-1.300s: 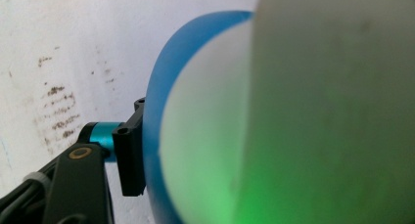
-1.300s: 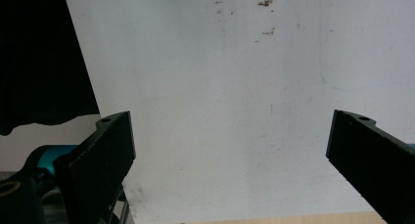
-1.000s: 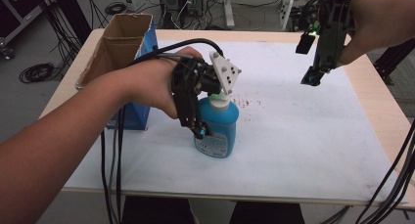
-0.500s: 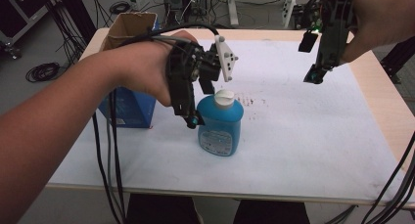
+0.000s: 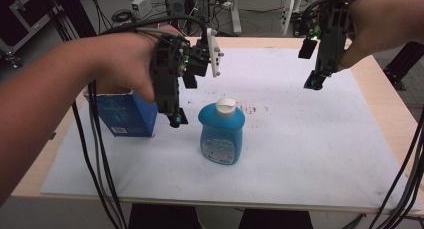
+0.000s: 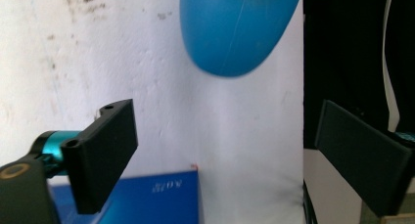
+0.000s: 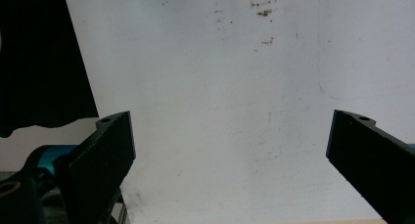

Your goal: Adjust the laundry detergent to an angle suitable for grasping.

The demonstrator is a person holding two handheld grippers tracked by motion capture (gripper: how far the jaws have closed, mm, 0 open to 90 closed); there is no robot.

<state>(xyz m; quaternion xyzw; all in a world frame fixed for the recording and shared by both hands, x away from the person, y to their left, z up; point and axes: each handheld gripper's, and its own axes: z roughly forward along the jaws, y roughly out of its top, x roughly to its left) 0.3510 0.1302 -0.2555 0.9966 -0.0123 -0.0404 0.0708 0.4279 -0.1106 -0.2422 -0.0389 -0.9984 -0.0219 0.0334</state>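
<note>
A blue bottle (image 5: 221,131) with a white cap stands upright on the white mat (image 5: 310,149) near the table's middle. My left gripper (image 5: 174,118) hangs just left of the bottle and a little above the mat, apart from it. Its jaws have just been opening and stand wide, with nothing between them. In the left gripper view, the left gripper (image 6: 225,155) frames bare mat, with the bottle (image 6: 235,28) farther off. My right gripper (image 5: 315,81) hovers open over the mat at the far right. In its own view, the right gripper (image 7: 230,155) shows stained mat between its jaws.
A blue cardboard box (image 5: 125,114) stands at the mat's left edge, close behind the left gripper; its corner (image 6: 147,194) shows in the left gripper view. Cables trail from both hands. The wooden table edge (image 5: 385,104) borders the mat on the right.
The left gripper has let go of the bottle, opened, and risen up and to the left. The bottle stays standing. The right gripper has not moved.
</note>
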